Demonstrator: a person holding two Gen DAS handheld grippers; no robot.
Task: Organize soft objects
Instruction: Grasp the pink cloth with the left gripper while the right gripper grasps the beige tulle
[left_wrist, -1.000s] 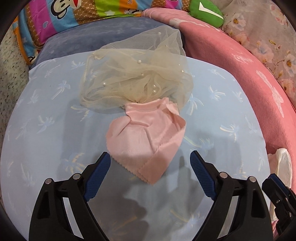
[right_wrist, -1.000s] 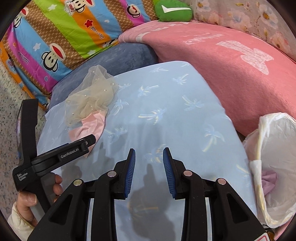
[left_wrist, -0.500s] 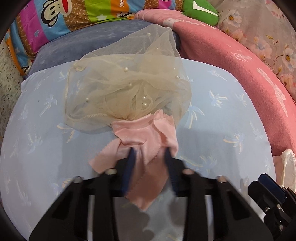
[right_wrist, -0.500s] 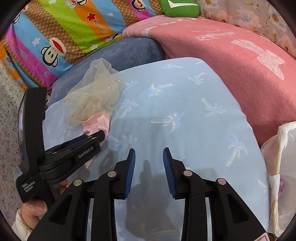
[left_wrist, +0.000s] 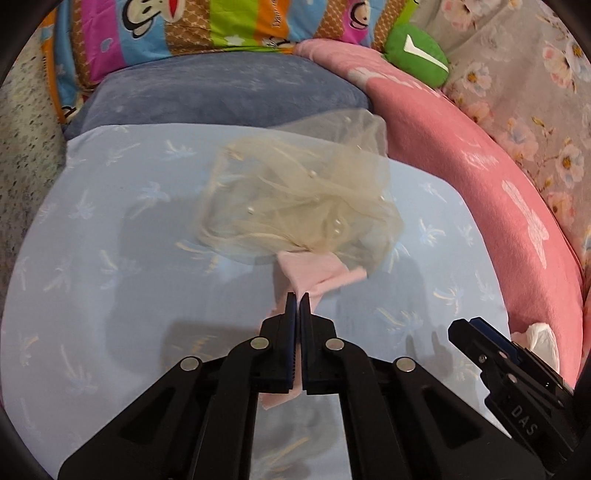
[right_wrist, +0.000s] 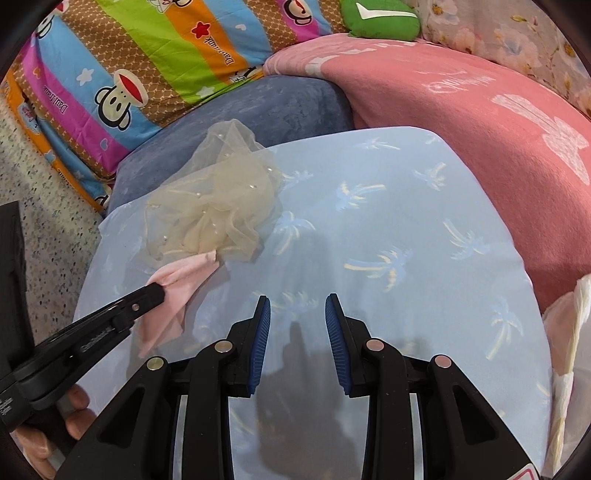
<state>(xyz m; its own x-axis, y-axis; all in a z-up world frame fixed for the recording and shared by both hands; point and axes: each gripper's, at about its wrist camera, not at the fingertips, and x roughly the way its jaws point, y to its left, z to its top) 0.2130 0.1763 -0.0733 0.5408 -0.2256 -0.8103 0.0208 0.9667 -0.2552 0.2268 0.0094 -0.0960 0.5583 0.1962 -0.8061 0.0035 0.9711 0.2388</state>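
Since one second ago our left gripper (left_wrist: 297, 295) went from apart to clamped on the pink cloth (left_wrist: 314, 275) | cloth runs toward 12 o'clock under the beige tulle (left_wrist: 303, 206) on the blue sheet (left_wrist: 110, 240) | right gripper (right_wrist: 297, 306) apart, idle, farther away

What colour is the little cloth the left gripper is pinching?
Pale pink cloth, clearest in the right wrist view.
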